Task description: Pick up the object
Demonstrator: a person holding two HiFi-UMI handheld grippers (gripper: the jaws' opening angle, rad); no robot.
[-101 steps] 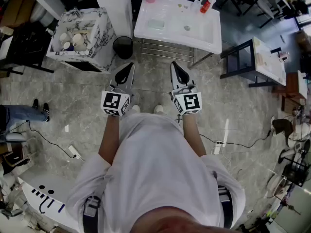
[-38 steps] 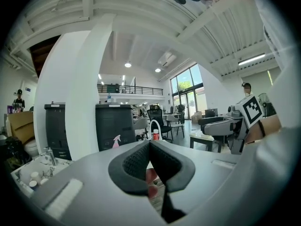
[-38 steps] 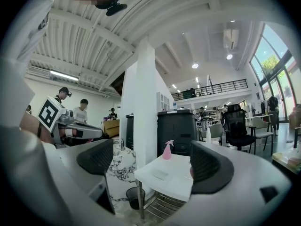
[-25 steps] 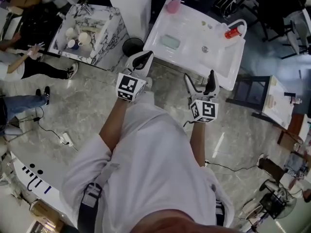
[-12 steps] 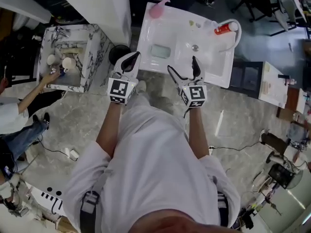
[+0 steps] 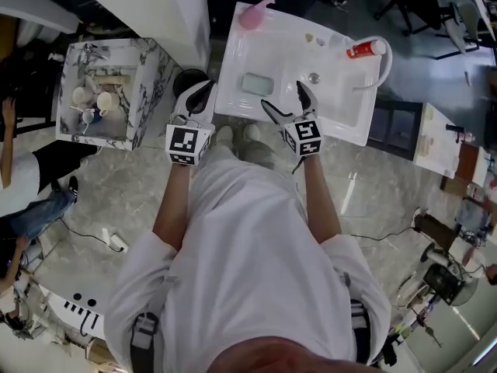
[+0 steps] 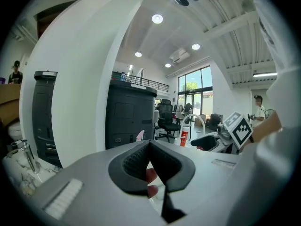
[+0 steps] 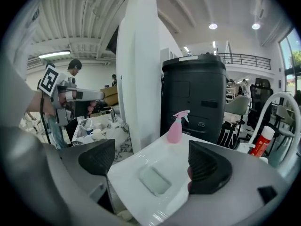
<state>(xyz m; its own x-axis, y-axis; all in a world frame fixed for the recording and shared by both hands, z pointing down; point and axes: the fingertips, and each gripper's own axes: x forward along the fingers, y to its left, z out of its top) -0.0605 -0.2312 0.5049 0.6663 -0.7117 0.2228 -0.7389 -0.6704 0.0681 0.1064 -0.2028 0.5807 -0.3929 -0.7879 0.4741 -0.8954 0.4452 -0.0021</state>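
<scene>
A white sink unit [image 6: 342,123] stands in front of me. On it are a pink spray bottle [image 6: 252,15] at the far left corner, a pale green pad [image 6: 256,83] on the left side, and a red bottle [image 6: 361,50] by the white hose at the right. My right gripper [image 6: 284,99] is open over the sink's near edge, right of the green pad [image 8: 154,180], with nothing between its jaws. The pink bottle [image 8: 175,126] stands beyond it. My left gripper [image 6: 200,92] is shut and empty, off the sink's left edge.
A black bin [image 6: 186,80] sits on the floor under my left gripper. A marble-patterned stand [image 6: 147,92] with cups is further left, with a person beside it. A white pillar [image 8: 138,79] and a dark cabinet [image 8: 195,93] rise behind the sink. A dark side table [image 6: 392,127] stands to the right.
The person has walked up to the sink. My right gripper went from shut to open and now reaches over the sink's near edge. The left gripper stayed shut.
</scene>
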